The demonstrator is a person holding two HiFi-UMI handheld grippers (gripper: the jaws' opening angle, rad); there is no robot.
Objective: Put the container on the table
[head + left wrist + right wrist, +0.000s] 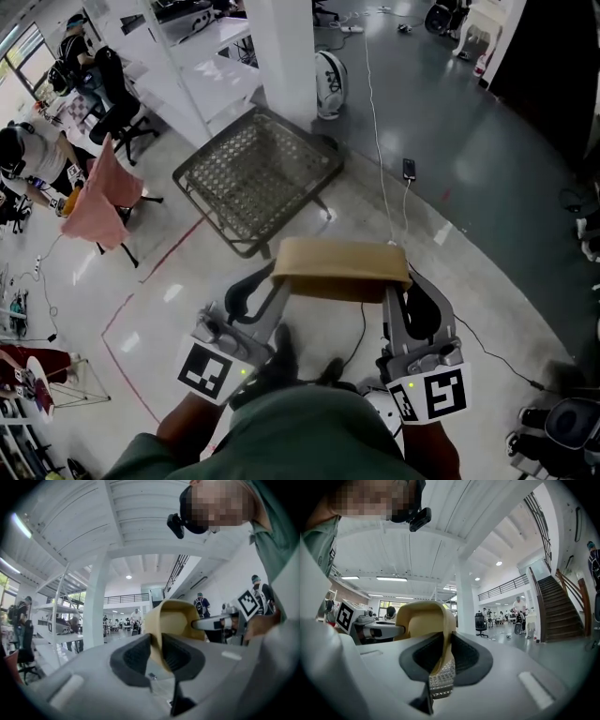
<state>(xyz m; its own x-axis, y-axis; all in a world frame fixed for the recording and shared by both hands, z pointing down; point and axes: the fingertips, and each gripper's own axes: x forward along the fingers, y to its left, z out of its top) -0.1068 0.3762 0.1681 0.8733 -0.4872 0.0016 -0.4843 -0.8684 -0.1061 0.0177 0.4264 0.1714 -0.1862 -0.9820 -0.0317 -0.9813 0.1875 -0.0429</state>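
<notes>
In the head view a tan, shallow container (342, 267) hangs level above the floor, carried by its two ends. My left gripper (278, 281) is shut on its left wall and my right gripper (392, 291) is shut on its right wall. The left gripper view shows the tan wall (176, 620) pinched between the dark pads of the left gripper (157, 656). In the right gripper view the other wall (424, 618), with a mesh-patterned lower edge, sits clamped in the right gripper (440, 656). A low woven-mesh table (253, 178) stands ahead of the container.
A white pillar (281, 47) rises behind the mesh table. A chair draped in pink cloth (98, 202) stands to the left, with seated people (37, 159) beyond. A white cable (380, 169) and a phone (410, 169) lie on the floor at right.
</notes>
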